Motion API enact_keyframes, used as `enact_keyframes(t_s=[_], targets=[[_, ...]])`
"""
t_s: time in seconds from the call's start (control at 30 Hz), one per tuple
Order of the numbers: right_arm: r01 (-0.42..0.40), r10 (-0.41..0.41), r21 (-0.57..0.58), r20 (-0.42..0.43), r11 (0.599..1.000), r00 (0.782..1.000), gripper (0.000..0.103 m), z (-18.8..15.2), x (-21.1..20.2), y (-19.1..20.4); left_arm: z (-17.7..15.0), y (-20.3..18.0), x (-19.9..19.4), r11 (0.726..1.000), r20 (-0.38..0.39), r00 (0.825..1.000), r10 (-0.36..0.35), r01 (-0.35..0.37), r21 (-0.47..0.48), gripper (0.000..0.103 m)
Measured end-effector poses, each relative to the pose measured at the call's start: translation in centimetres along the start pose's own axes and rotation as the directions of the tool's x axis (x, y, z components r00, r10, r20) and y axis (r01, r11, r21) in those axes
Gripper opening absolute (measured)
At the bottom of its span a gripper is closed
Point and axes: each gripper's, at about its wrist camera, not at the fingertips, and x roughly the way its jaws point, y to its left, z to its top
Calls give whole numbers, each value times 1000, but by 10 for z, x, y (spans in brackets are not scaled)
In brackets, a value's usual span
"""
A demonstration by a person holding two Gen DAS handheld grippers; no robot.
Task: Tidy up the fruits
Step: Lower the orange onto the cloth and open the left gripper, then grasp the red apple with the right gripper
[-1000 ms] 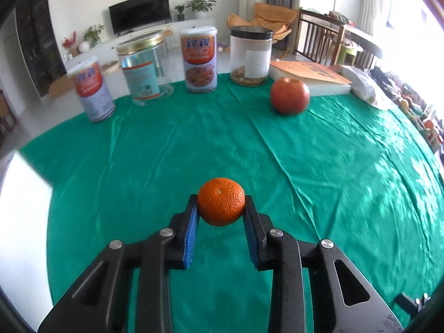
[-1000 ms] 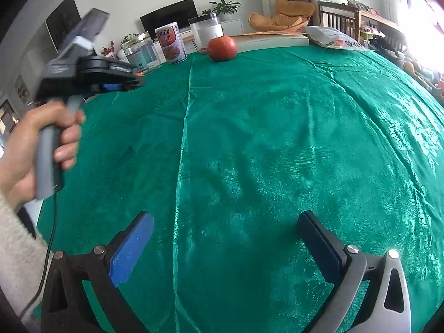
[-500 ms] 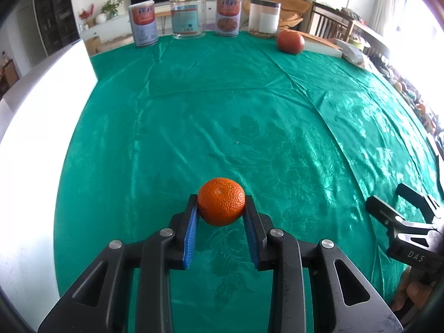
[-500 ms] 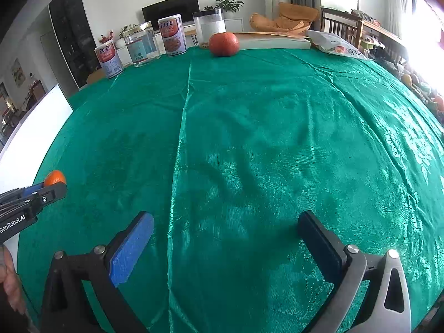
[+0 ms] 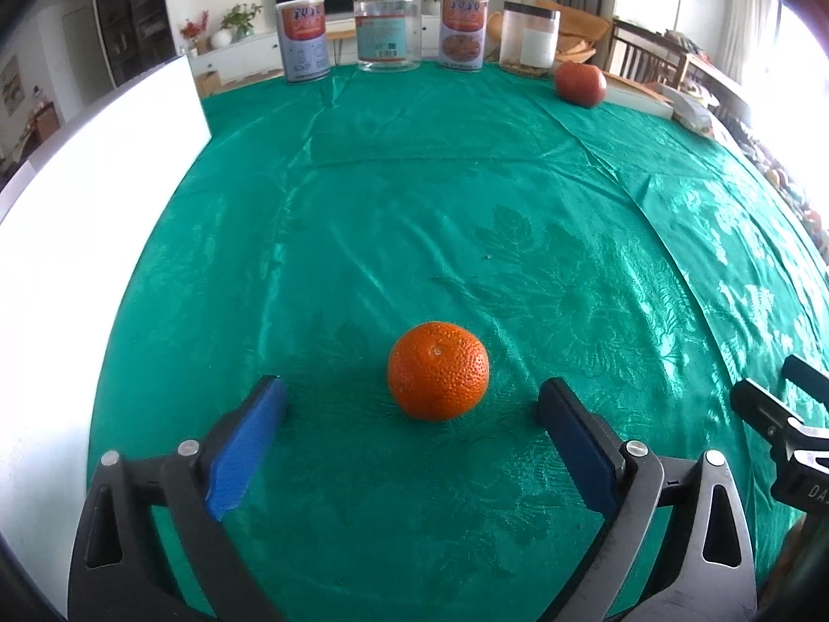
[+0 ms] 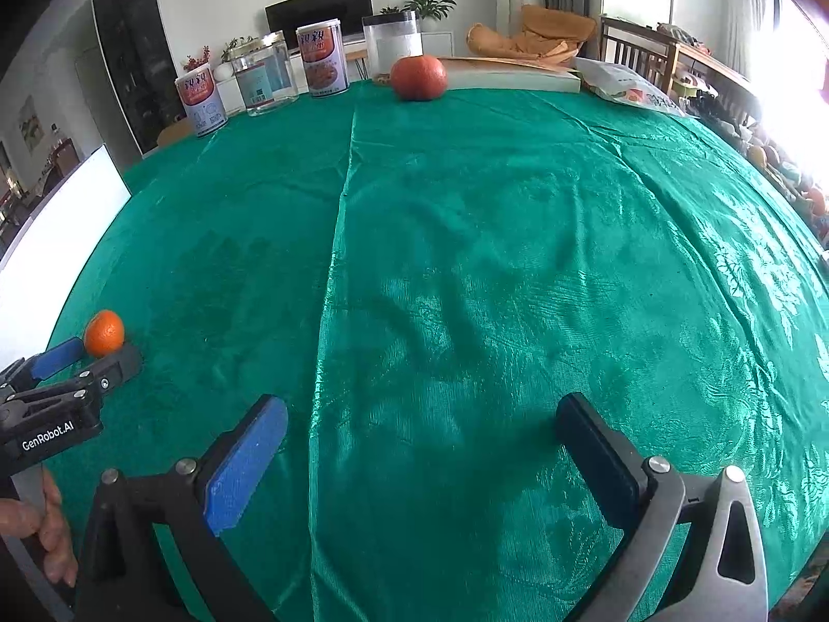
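Note:
A small orange [image 5: 438, 370] rests on the green tablecloth [image 5: 466, 217], near the table's front left. My left gripper [image 5: 412, 395] straddles it. The jaws are opening and stand wide, with the blue pads clear of the fruit on both sides. In the right wrist view the same orange [image 6: 103, 333] sits at the far left, just past the left gripper [image 6: 101, 357]. My right gripper [image 6: 420, 409] hovers open over bare cloth with nothing between its fingers. A larger red fruit [image 5: 580, 84] [image 6: 418, 78] lies at the far edge of the table.
Two printed cans [image 5: 303, 39] and two clear jars [image 5: 386, 31] line the far edge. A flat book or box [image 6: 510, 80] and a plastic bag [image 6: 629, 85] lie at the back right. A white board [image 5: 77, 197] borders the table's left side.
The left gripper carried the orange toward the near left of the table, lowered it onto the cloth and opened off it. The right gripper stayed where it was.

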Motion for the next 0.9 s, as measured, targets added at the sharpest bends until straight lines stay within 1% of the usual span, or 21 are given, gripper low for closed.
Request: enact_keyframes(t_s=[0.07,0.13,0.17,0.2,0.27,0.3,0.33,0.4,0.43,0.47,0.53,0.57,0.67,0.73,0.8,0.83,0.9], targets=[[9,-9,-11,-6,1000,1000,103,0,1,1,1,0,1,1000,-5,1000,-4,4,2,102],[6,-7,-31,-15,999,1000,103,-2,0,2,1,-1,1,1000,-4,1000,-2,2,6,103],[5,-7,-46,-32,999,999,103,-2,0,2,1,0,1,1000,-3,1000,-2,2,5,103],[-11,9,-45,-54,999,998,103,1,-1,1,1,-1,1,1000,-2,1000,-2,2,4,103],[-83,78,-46,-104,996,992,103,17,3,-5,1,-1,0,1000,0,1000,-1,1,3,103],[-84,77,-59,-104,995,992,103,30,5,-7,0,-1,0,1000,0,1000,0,0,2,103],[-55,48,-88,-80,995,996,103,47,7,-9,0,-1,0,1000,1,1000,1,-1,1,103],[27,-24,-163,17,986,1000,103,88,12,-9,0,-1,0,1000,3,1000,1,-1,-1,103],[42,-31,-191,59,981,998,103,108,18,-9,0,-1,0,1000,2,1000,0,0,-1,103],[32,-16,-202,80,979,997,103,129,29,-9,0,-1,0,1000,2,1000,-1,1,-2,103],[-28,42,-179,74,983,996,103,170,61,-12,0,-1,0,1000,3,1000,-2,2,-3,102],[-41,51,-155,64,987,997,103,189,80,-14,0,0,0,1000,3,1000,-2,2,-4,102],[-24,31,-104,65,994,997,103,237,128,-14,-1,0,-1,1000,5,1000,-6,6,-8,102],[-41,48,-113,60,993,997,103,260,150,-3,-1,0,-1,1000,5,1000,-4,4,-9,102],[-49,54,-122,35,991,998,103,278,170,8,-1,0,-1,1000,6,1000,-4,4,-9,102],[-42,45,-124,25,991,999,103,283,177,11,-1,0,-1,1000,6,1000,-4,4,-9,102],[3,-2,-134,7,991,1000,103,292,192,17,-1,0,-1,1000,5,1000,-5,5,-9,102]])
